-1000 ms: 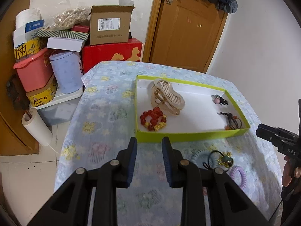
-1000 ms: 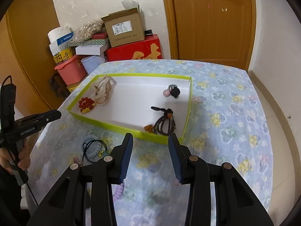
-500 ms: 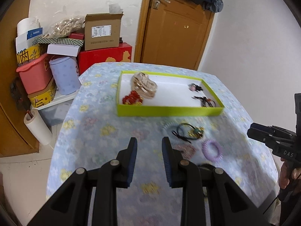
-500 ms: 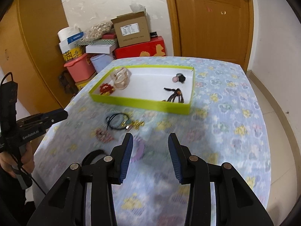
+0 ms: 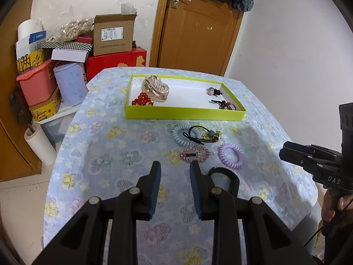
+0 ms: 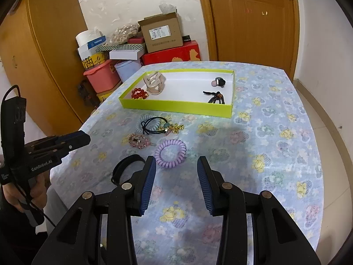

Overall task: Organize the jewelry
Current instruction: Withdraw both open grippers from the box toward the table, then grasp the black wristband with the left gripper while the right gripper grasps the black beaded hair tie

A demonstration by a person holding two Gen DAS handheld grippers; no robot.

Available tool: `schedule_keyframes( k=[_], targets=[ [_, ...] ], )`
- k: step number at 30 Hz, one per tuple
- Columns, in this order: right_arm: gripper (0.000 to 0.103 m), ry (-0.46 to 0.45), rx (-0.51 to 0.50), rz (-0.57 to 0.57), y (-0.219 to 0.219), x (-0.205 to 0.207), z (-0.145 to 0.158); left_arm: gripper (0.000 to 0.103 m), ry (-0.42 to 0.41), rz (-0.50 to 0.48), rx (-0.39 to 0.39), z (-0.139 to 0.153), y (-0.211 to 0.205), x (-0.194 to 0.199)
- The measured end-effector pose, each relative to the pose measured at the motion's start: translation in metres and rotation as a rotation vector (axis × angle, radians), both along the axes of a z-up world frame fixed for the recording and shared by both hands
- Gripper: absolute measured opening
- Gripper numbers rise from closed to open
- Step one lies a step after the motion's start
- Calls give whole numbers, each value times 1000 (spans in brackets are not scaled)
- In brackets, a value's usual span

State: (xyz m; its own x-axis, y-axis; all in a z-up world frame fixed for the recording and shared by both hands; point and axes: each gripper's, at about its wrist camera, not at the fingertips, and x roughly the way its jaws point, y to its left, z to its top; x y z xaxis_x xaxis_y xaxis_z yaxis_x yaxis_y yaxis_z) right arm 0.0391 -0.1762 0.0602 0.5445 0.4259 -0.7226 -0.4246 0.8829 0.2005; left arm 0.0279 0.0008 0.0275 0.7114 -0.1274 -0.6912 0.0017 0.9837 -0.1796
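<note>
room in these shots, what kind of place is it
Probably a room in a home: a table under a floral cloth, a wooden door, and stacked boxes and tubs in the corner.

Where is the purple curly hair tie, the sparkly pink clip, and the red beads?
purple curly hair tie (image 6: 170, 153): right wrist view, on its coiled front rim.
sparkly pink clip (image 5: 195, 154): left wrist view, on its jewelled middle.
red beads (image 5: 141, 99): left wrist view, on the bead cluster inside the green tray.
</note>
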Motion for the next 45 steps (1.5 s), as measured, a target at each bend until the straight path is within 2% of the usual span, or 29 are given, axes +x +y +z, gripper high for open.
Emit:
schedule_keyframes(
  k=[10, 17, 28, 37, 41, 45],
  targets=[
    [40, 8, 4, 9, 3, 1, -3, 28, 8, -21, -9, -3, -5, 4],
    [40, 21, 2, 8, 4, 5, -9, 28, 22, -73, -14, -9, -17, 7],
    [40, 38, -2, 15, 6, 8, -15, 28, 87, -163, -17, -30, -44, 18],
    [40, 50, -7, 21, 10, 18, -20, 28, 123, -191, -4, -45, -55, 26],
    [40, 52, -12, 30, 14, 25, -23, 21, 130, -189, 23, -50, -57, 28],
    [40, 58, -15, 45, 20, 33, -27, 11, 131, -190, -2, -51, -52, 29]
  ],
)
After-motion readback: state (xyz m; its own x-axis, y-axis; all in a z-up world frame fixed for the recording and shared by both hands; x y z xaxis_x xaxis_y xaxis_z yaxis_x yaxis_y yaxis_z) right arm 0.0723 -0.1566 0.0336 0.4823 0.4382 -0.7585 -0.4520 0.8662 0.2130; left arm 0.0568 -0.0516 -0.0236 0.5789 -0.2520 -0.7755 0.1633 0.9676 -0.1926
